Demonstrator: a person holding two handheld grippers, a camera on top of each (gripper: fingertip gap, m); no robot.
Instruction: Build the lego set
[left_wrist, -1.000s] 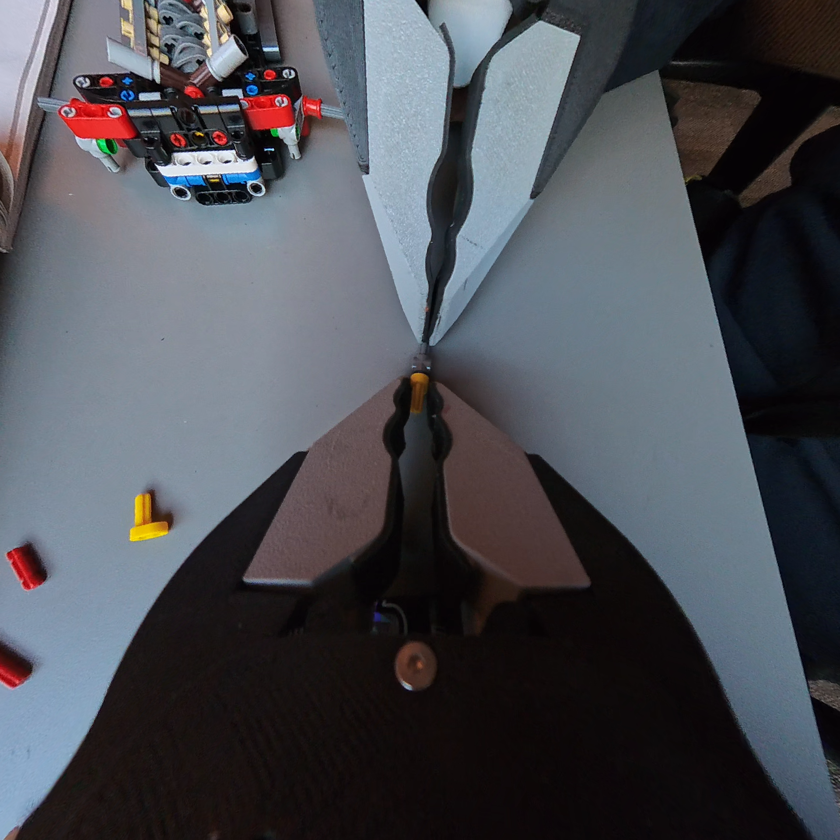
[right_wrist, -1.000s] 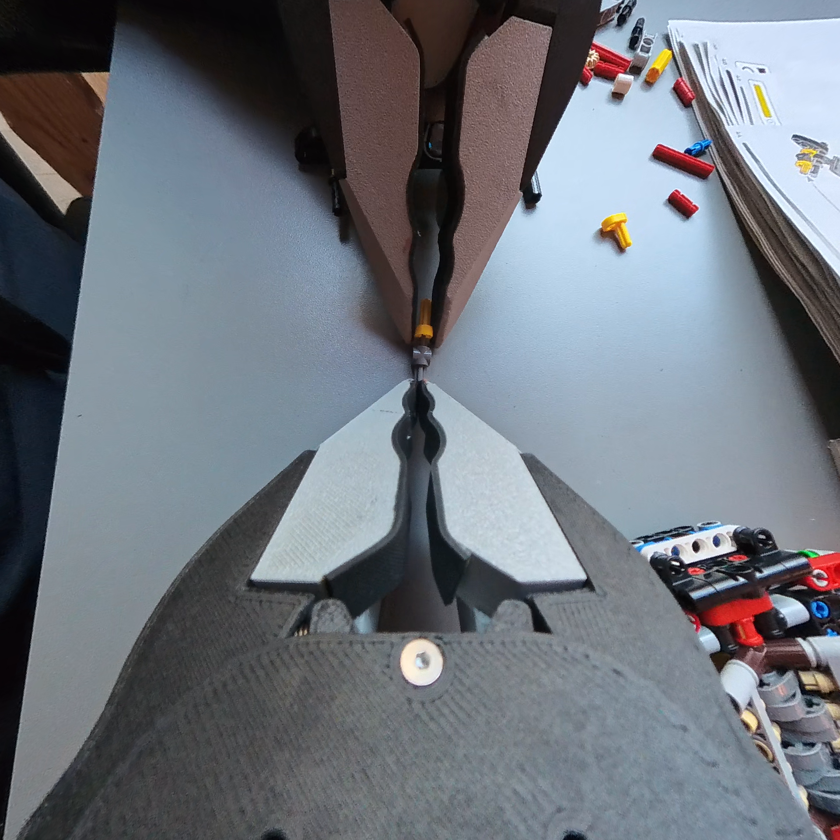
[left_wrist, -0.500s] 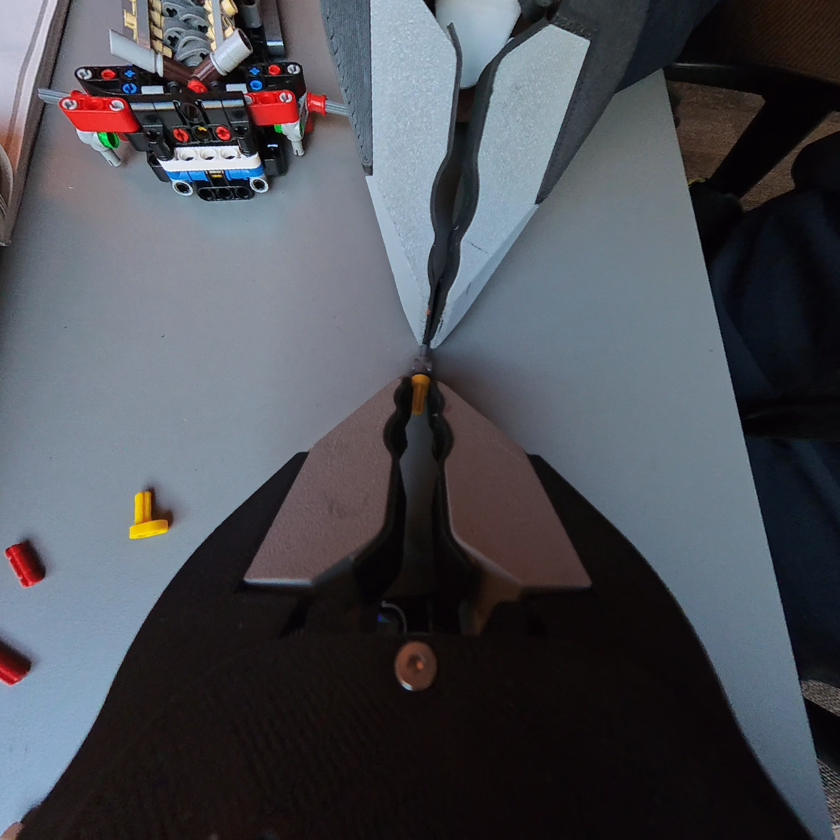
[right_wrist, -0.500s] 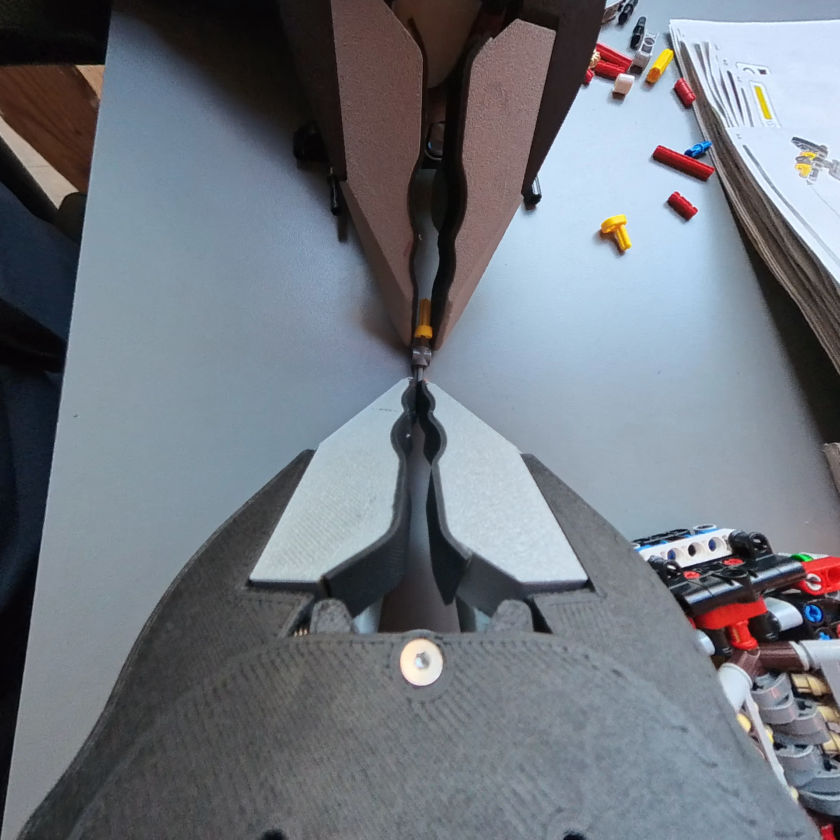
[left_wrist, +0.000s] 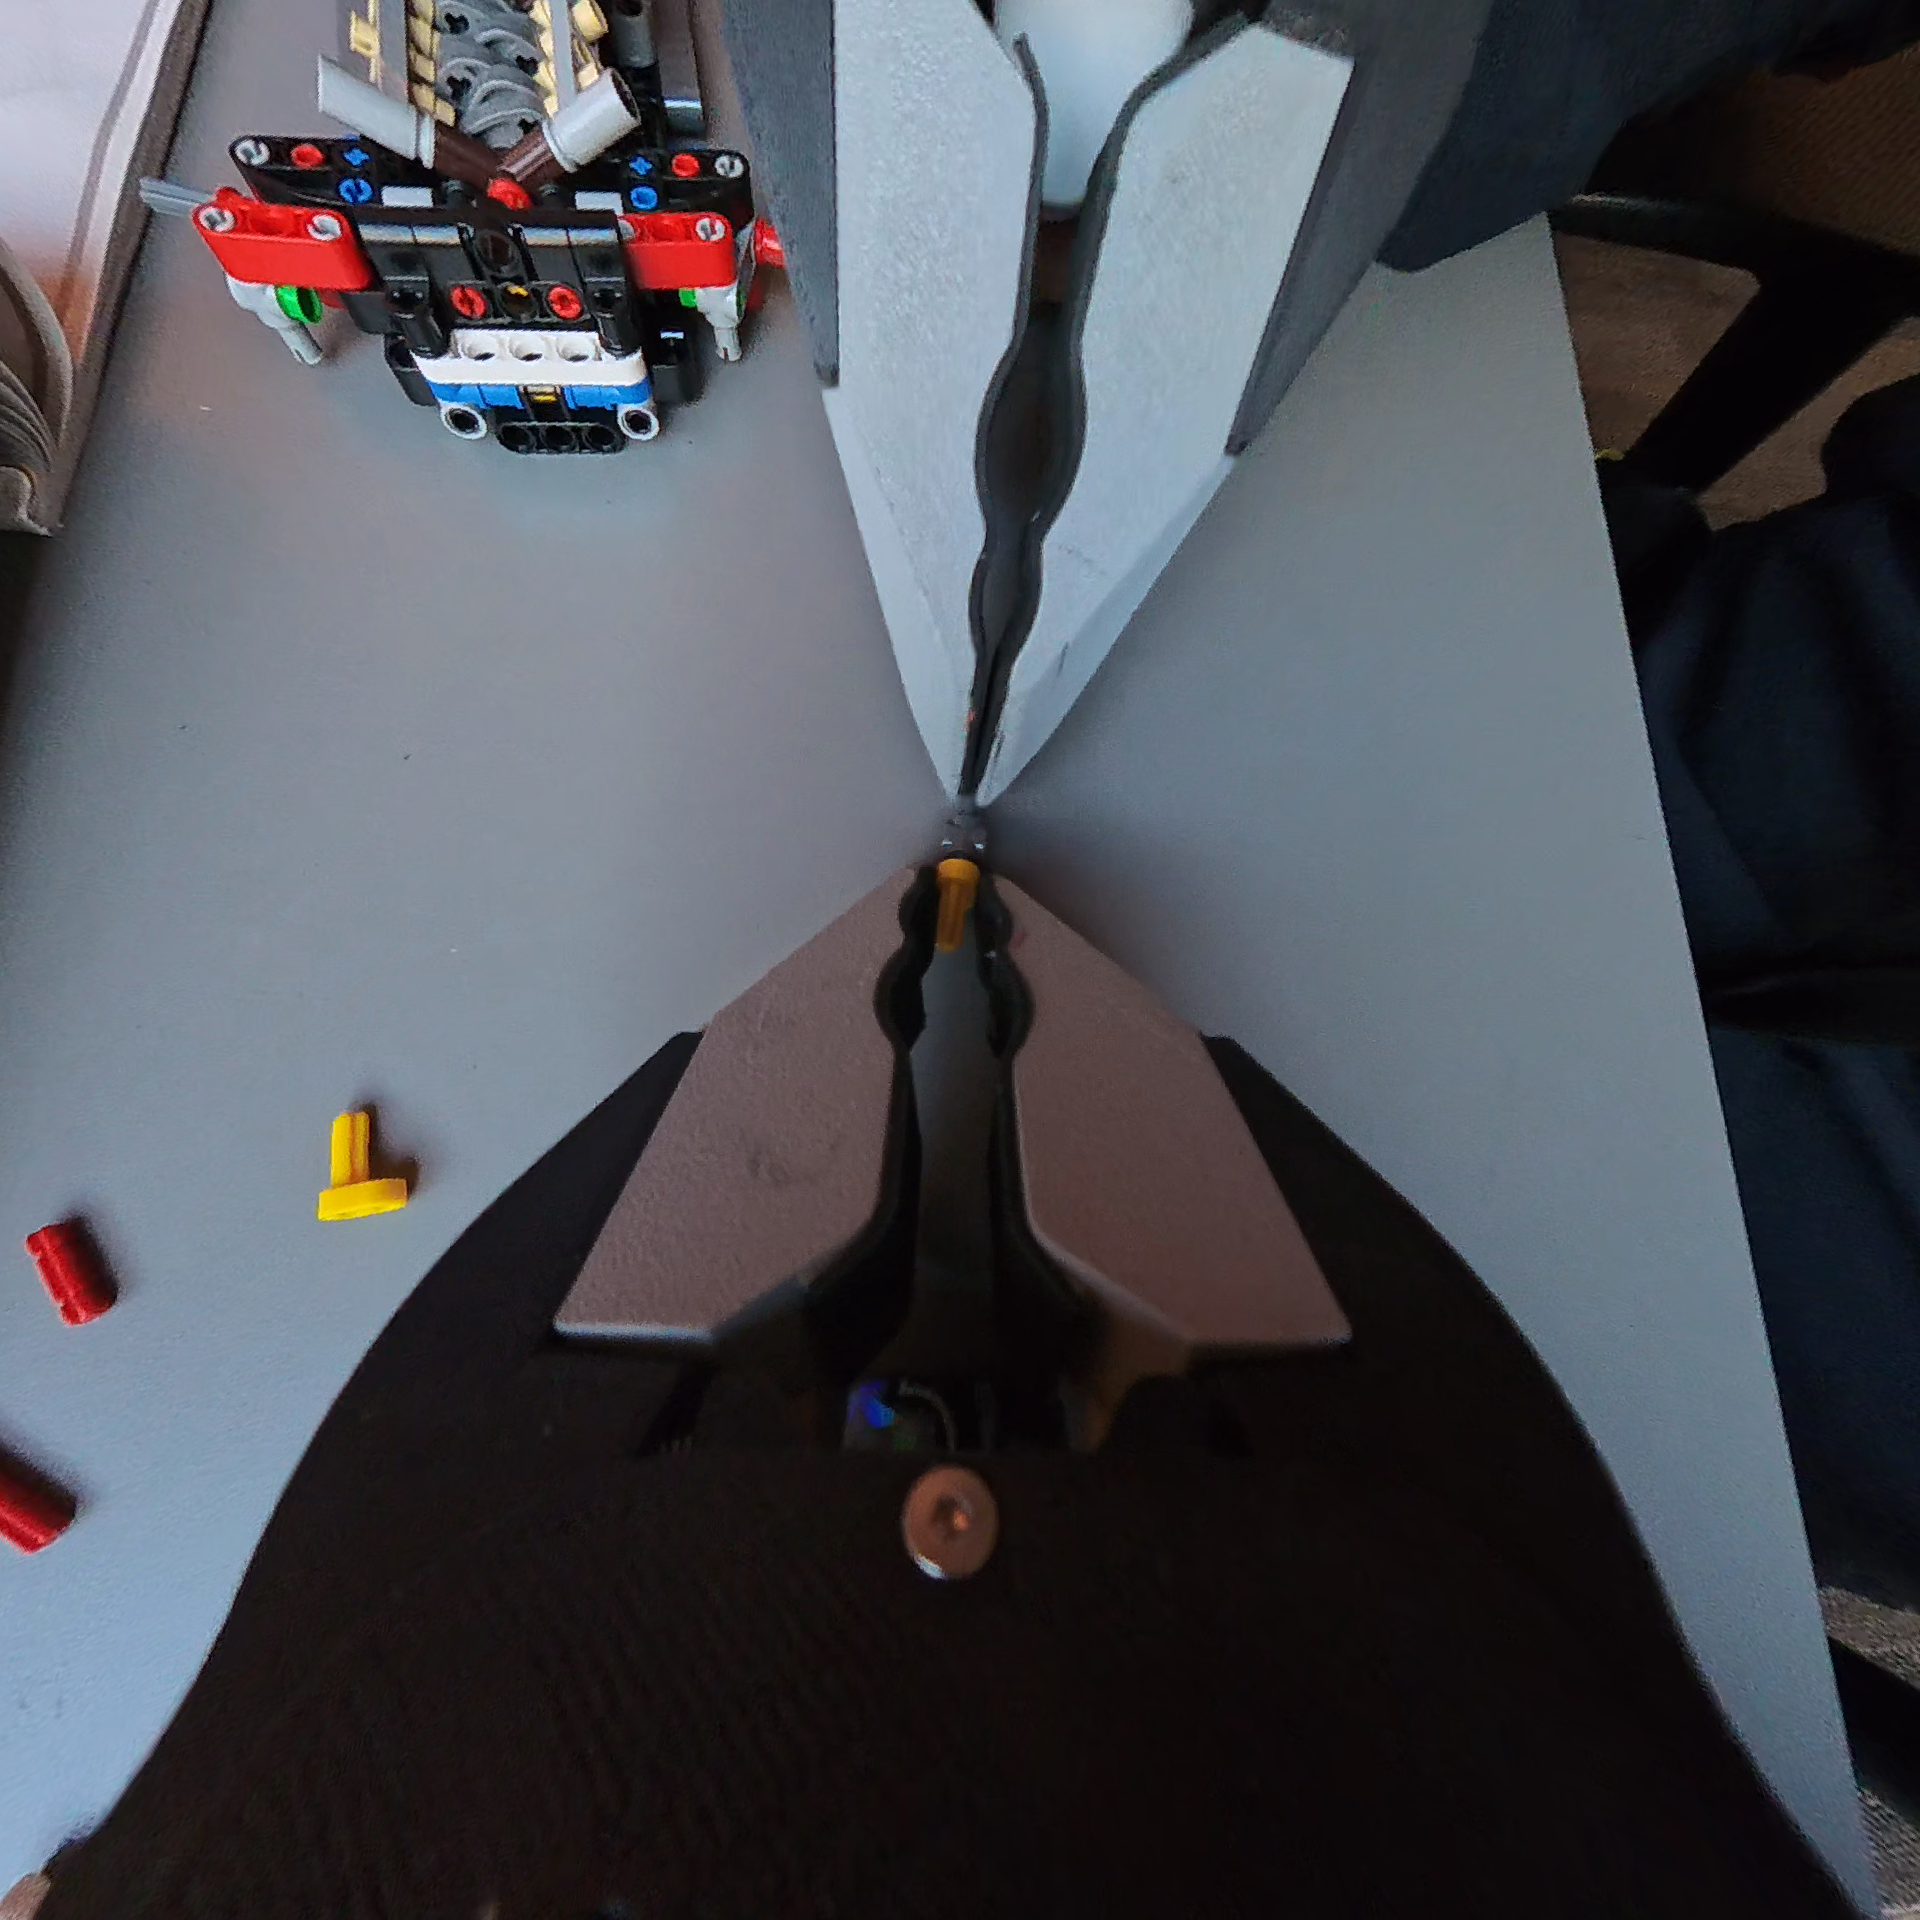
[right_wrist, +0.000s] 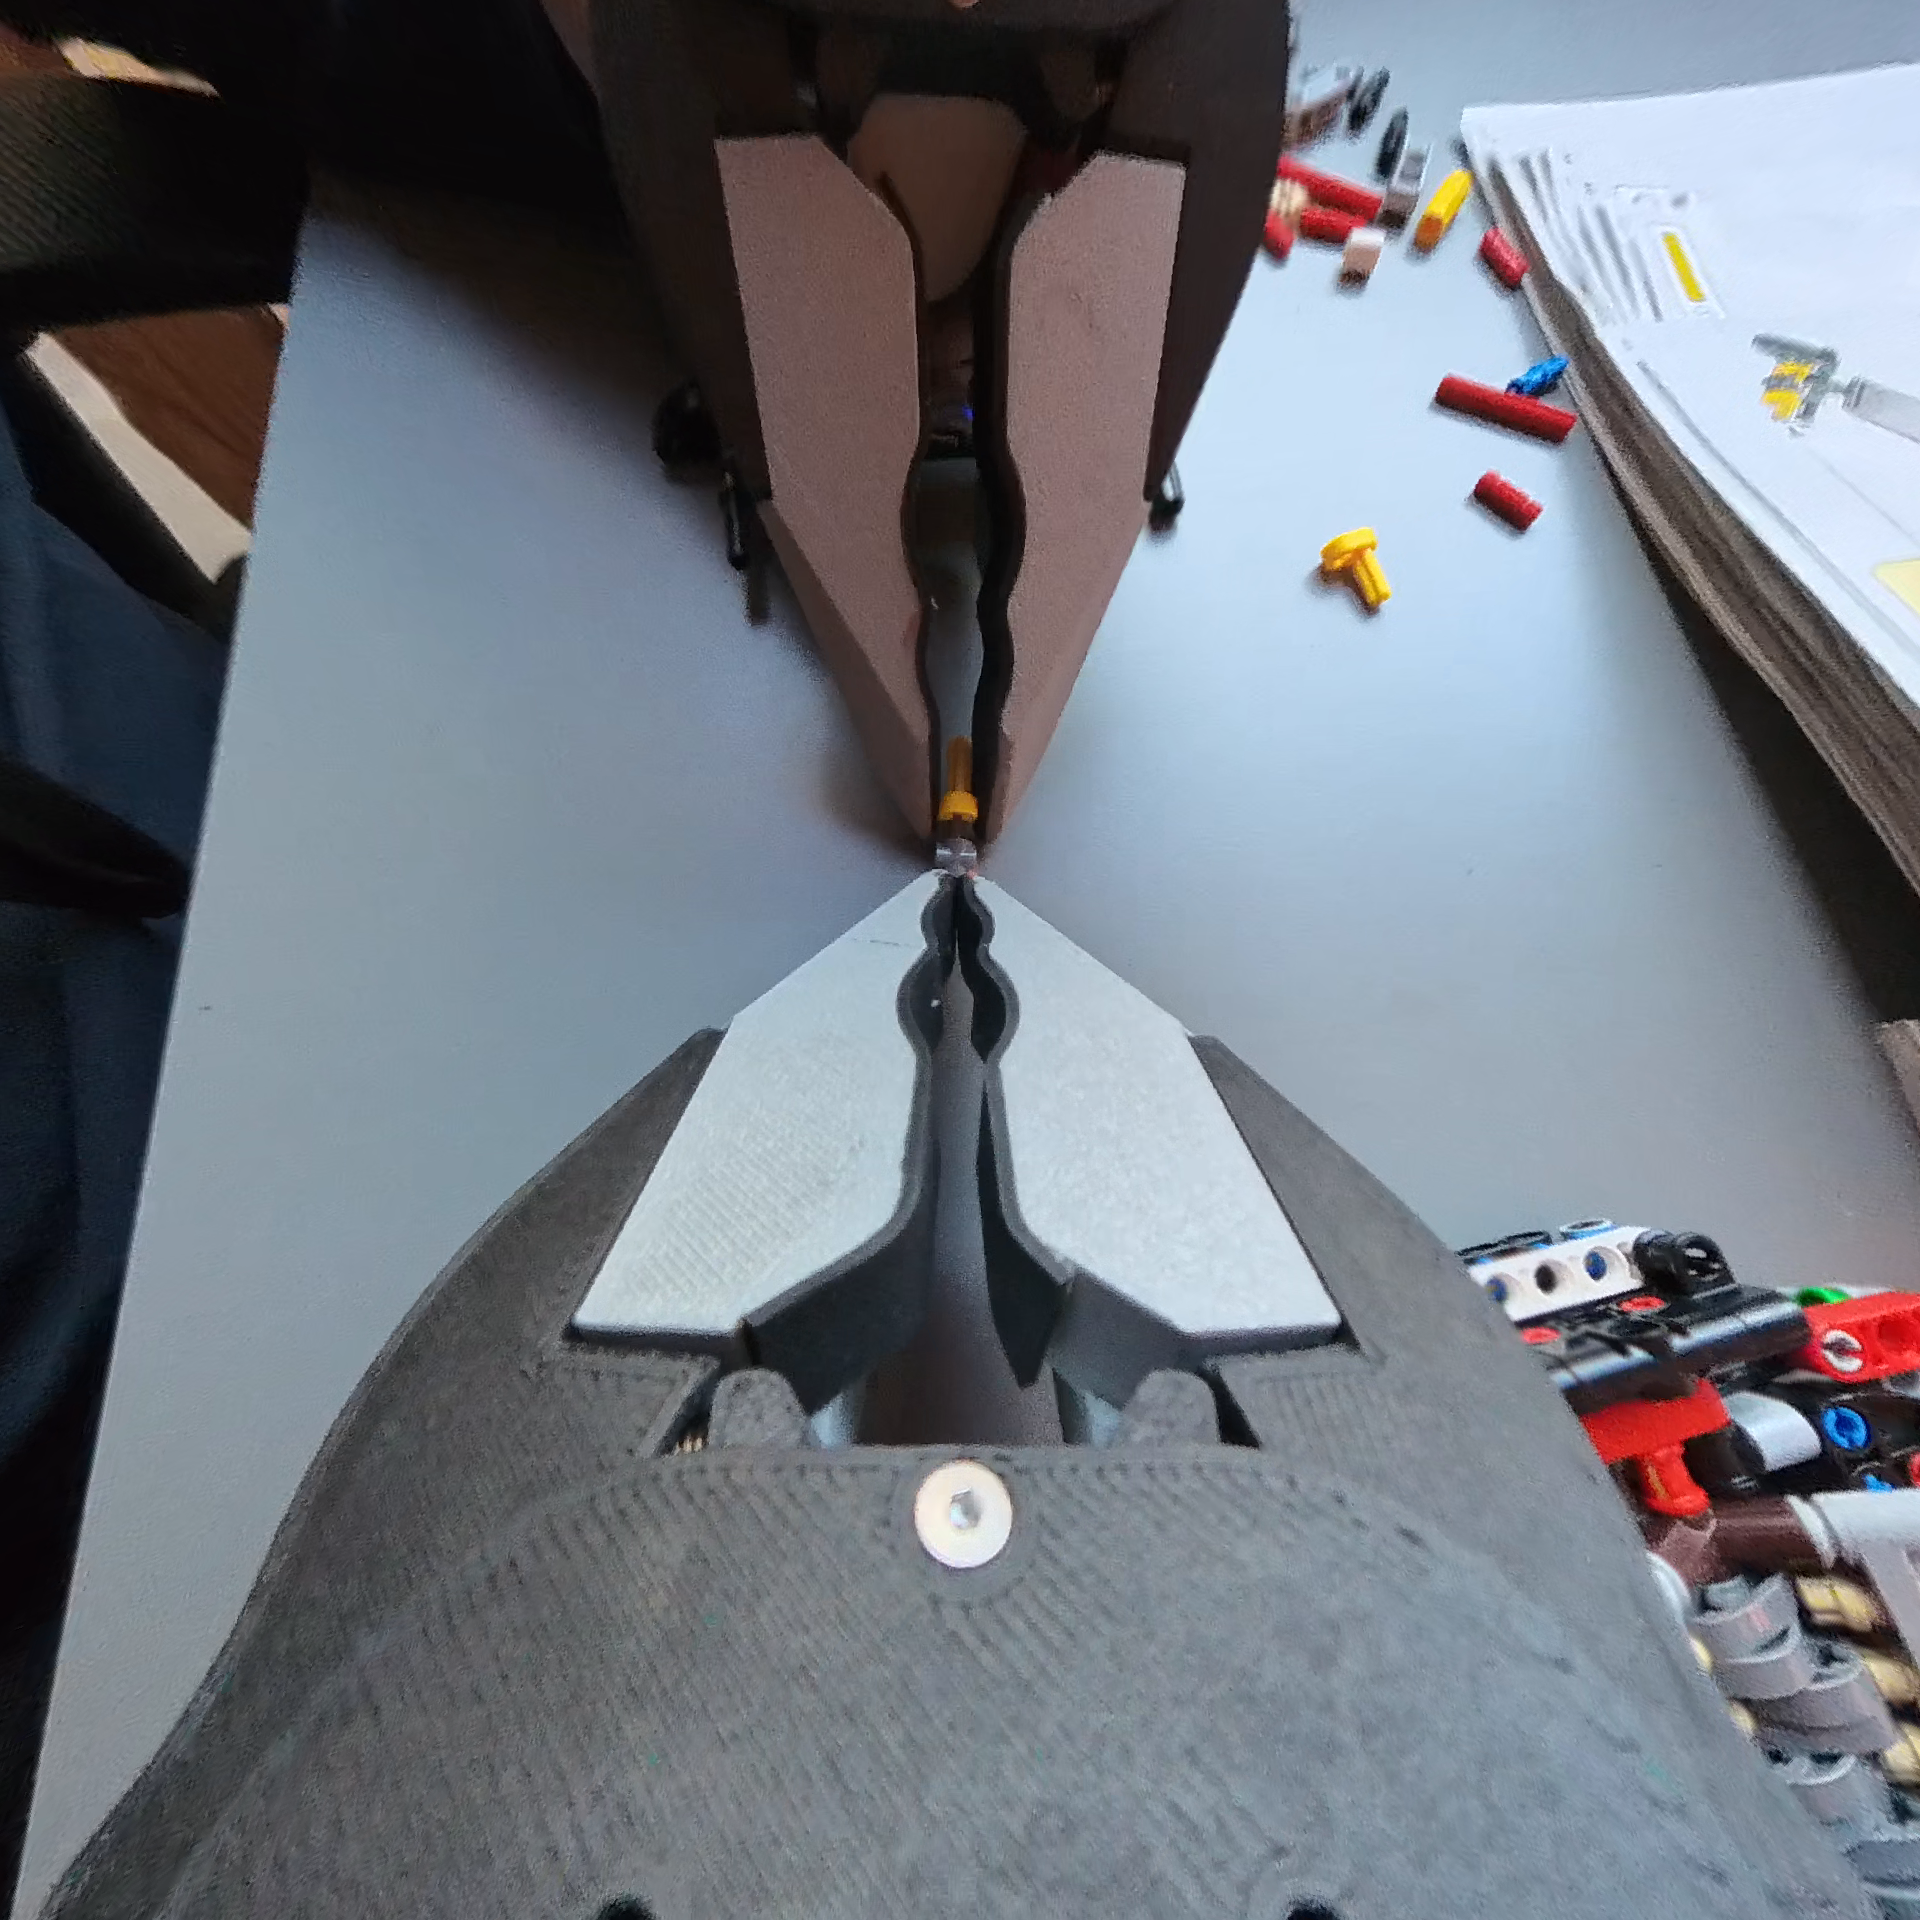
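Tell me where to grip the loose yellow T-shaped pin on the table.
Grip the yellow T-shaped pin across its narrow stem, coming from above. It lies flat on the grey table with open space on both sides; the wide flat head would likely slip between closing pads.

Grey tabletop (left_wrist: 520, 727). Lying on it: multicoloured brick assembly (left_wrist: 499, 281); loose yellow T-shaped pin (left_wrist: 358, 1174); red cylindrical pins (left_wrist: 68, 1273); further scattered small pieces (right_wrist: 1371, 213); stack of printed sheets (right_wrist: 1714, 343) at one edge.

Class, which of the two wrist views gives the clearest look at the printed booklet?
The right wrist view: the booklet lies open-faced at upper right, pages and stacked edges visible. The left wrist view catches only a sliver of it at the left edge.
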